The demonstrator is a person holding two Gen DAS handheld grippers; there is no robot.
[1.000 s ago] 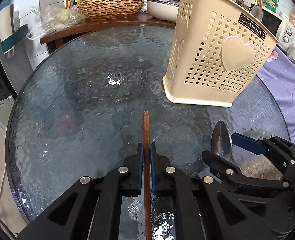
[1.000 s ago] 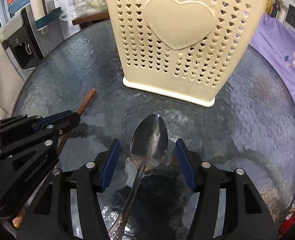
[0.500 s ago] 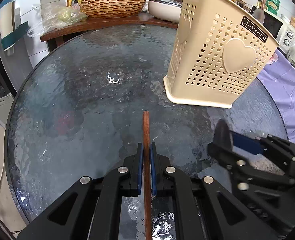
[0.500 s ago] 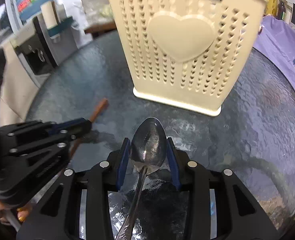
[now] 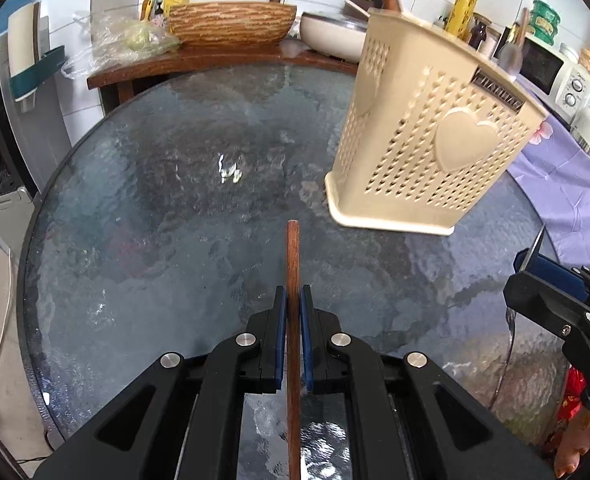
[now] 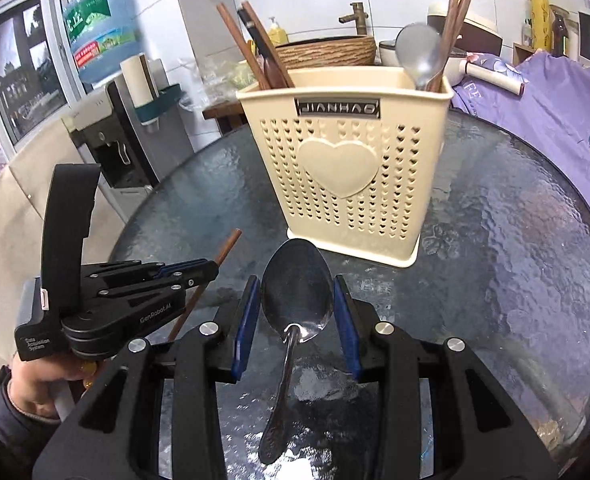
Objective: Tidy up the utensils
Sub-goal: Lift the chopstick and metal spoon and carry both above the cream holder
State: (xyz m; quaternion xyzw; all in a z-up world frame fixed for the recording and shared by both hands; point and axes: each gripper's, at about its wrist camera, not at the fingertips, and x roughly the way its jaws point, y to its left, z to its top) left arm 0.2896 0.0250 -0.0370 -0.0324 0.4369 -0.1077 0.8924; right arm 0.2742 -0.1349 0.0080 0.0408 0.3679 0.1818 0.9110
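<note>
My left gripper (image 5: 293, 304) is shut on a brown wooden chopstick (image 5: 293, 256) that points forward over the glass table (image 5: 155, 208). My right gripper (image 6: 297, 300) is shut on the bowl of a metal spoon (image 6: 297, 292) and holds it above the table, its handle hanging back and down. The cream perforated utensil holder (image 6: 347, 176) with a heart stands just ahead of the spoon; it holds chopsticks and a spoon (image 6: 419, 56). The holder (image 5: 435, 140) is ahead and right of the left gripper. The left gripper (image 6: 211, 270) shows in the right wrist view, the right gripper (image 5: 535, 272) in the left.
A wooden shelf (image 5: 215, 60) with a woven basin (image 5: 231, 24), a plastic bag and a white bowl stands behind the table. A purple flowered cloth (image 6: 555, 108) lies at the right. A water dispenser (image 6: 115, 136) stands at the left.
The right gripper closed on the spoon's bowl and lifted it off the table, tilting up toward the holder. The left gripper stayed shut on the chopstick, raised a little.
</note>
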